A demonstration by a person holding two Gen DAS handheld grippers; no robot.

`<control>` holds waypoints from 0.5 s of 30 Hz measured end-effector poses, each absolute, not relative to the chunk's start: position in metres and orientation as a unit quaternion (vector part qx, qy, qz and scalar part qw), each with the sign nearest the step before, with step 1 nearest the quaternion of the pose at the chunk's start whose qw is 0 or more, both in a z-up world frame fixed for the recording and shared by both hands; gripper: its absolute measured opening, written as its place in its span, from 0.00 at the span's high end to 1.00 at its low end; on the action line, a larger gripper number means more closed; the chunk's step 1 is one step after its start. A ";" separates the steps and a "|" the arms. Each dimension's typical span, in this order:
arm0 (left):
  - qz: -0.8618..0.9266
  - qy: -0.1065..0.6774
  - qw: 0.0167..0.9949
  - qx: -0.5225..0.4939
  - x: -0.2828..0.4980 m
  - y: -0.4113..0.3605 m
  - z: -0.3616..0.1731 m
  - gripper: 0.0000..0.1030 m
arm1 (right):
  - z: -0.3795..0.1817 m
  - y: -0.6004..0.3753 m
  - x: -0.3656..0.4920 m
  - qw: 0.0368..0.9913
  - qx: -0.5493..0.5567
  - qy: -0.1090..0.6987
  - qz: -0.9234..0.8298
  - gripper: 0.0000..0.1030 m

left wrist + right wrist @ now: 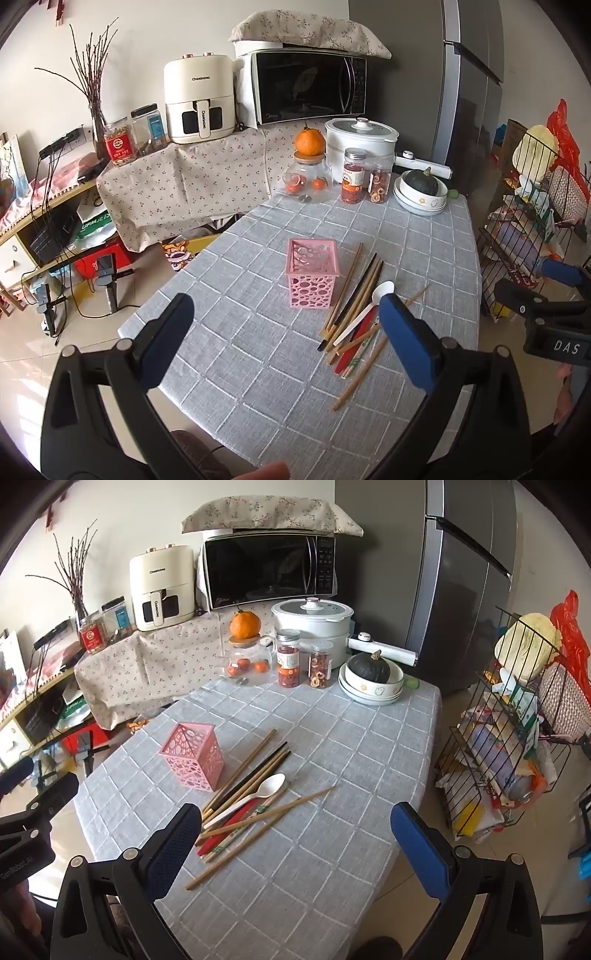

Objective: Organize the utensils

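Pink plastic holder (312,275): stands upright and empty on the grey checked tablecloth (258,369), just left of the utensil heap; it looks light and pierced all over, so a nudge from a pad or a stick pushed in at a slant would probably tip or slide it

Wooden chopsticks (255,771): a loose crossed pile just right of the holder, with black and red ones among them; picking one from the bottom would likely drag the rest, and the long pale stick nearest the table's front edge could roll off

White plastic spoon (258,792): lies on top of the pile, bowl pointing away; smooth and curved, it may slip out of flat pads if pinched at the bowl rather than the handle

Left gripper (288,339): jaws spread wide, holding nothing and touching nothing, tilted down above the cloth; its right pad overlaps the heap in the left wrist view, though contact does not show

Right gripper (295,843): jaws likewise at full spread, empty, hanging over the near end of the heap

Both grippers: close side by side over one small pile, so they could knock each other if both reach in together
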State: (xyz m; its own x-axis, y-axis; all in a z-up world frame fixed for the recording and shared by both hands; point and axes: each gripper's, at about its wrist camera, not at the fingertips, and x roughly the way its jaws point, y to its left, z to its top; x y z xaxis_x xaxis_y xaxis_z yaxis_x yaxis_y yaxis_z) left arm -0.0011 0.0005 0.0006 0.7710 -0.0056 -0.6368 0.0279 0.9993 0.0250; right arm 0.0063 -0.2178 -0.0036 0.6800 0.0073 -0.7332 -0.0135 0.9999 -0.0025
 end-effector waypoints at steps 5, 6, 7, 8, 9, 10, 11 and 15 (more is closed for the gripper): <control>-0.006 0.346 0.938 0.019 0.000 0.001 0.000 0.03 | -0.004 -0.217 0.007 0.917 -0.003 0.399 0.005 0.00; -0.005 0.346 0.938 0.019 -0.001 0.001 0.000 0.03 | -0.004 -0.216 0.007 0.917 -0.003 0.398 0.004 0.00; -0.004 0.346 0.938 0.019 -0.001 0.001 0.000 0.03 | -0.004 -0.216 0.007 0.918 -0.003 0.397 0.003 0.00; -0.003 0.346 0.938 0.020 -0.001 0.001 0.000 0.03 | -0.004 -0.216 0.008 0.918 -0.002 0.397 0.002 0.00; -0.004 0.346 0.938 0.019 0.001 0.000 0.002 0.03 | -0.007 -0.213 0.009 0.917 -0.001 0.399 0.006 0.00; -0.004 0.347 0.938 0.019 0.003 0.000 -0.001 0.03 | -0.007 -0.213 0.009 0.917 0.000 0.399 0.006 0.00; -0.004 0.348 0.937 0.019 0.003 -0.001 -0.001 0.03 | -0.006 -0.212 0.007 0.918 -0.002 0.397 0.006 0.00; -0.003 0.348 0.937 0.021 0.003 -0.002 -0.002 0.03 | -0.004 -0.218 0.005 0.918 0.000 0.396 0.009 0.00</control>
